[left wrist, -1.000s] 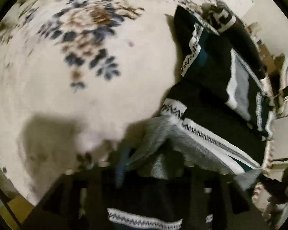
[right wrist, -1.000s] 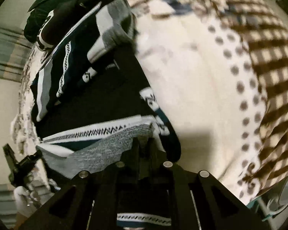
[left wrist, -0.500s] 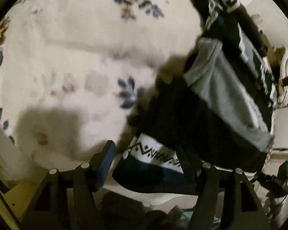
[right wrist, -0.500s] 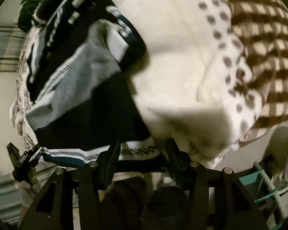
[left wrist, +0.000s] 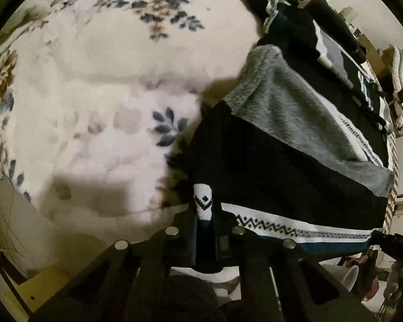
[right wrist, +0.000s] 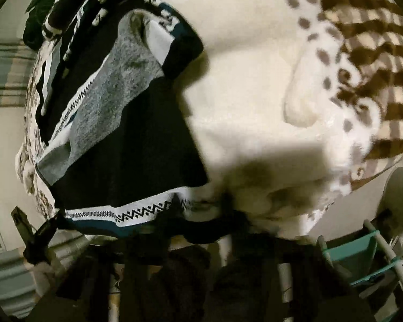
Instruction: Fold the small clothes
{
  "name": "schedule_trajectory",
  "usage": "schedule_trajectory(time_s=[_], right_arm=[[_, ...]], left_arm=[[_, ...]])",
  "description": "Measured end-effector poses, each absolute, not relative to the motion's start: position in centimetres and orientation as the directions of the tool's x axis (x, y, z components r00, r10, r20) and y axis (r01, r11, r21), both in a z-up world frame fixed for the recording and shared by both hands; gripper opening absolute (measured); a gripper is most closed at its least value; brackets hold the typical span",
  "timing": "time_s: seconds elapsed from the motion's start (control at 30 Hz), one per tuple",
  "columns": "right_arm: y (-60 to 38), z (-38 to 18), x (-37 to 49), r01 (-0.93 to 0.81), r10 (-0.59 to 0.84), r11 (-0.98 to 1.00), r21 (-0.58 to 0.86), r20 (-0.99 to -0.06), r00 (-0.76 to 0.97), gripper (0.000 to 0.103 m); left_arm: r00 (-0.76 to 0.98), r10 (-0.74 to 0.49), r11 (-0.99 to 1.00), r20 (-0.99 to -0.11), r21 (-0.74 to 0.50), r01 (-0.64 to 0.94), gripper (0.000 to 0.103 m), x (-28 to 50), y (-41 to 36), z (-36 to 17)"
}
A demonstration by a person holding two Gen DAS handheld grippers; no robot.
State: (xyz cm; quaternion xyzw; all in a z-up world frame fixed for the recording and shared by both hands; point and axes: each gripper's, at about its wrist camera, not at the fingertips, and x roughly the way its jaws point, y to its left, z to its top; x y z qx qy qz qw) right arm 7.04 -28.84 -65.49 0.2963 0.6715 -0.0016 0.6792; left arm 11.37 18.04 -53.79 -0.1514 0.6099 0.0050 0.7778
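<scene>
My left hand-held gripper (left wrist: pixel 205 228) has snapped shut on the near edge of the sock (left wrist: pixel 282 166) lying on the bed (left wrist: pixel 107 86), my right hand-held gripper (right wrist: pixel 201 230) is closing on the same edge, so I should lift both evenly.

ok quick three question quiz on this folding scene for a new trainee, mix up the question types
1. True or false: the left gripper is shut on the white patterned band of the dark garment.
2. Which panel lies folded over the garment's black part? A red B grey C yellow
3. Fill in: in the left wrist view, the blanket under the garment carries a ____ print.

Key: 1 true; 2 B, the grey panel; 3 floral.
</scene>
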Motion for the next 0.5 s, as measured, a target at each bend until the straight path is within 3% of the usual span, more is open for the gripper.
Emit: schedule_trajectory(time_s=[0.13, 0.5], right_arm=[[-29.4, -63.9, 6.1, 0.402, 0.389, 0.818, 0.411, -0.91, 0.14, 0.008], [-29.2, -53.2, 4.6, 0.39, 0.46, 0.741, 0.547, -0.836, 0.299, 0.008]], left_arm=[[0.286, -0.166, 0.945, -0.944, -0.235, -0.228, 0.005, 10.3, 17.8, -51.6], [0.41, -0.227, 0.871, -0.883, -0.373, -0.321, 0.005, 9.9, 17.9, -42.3]])
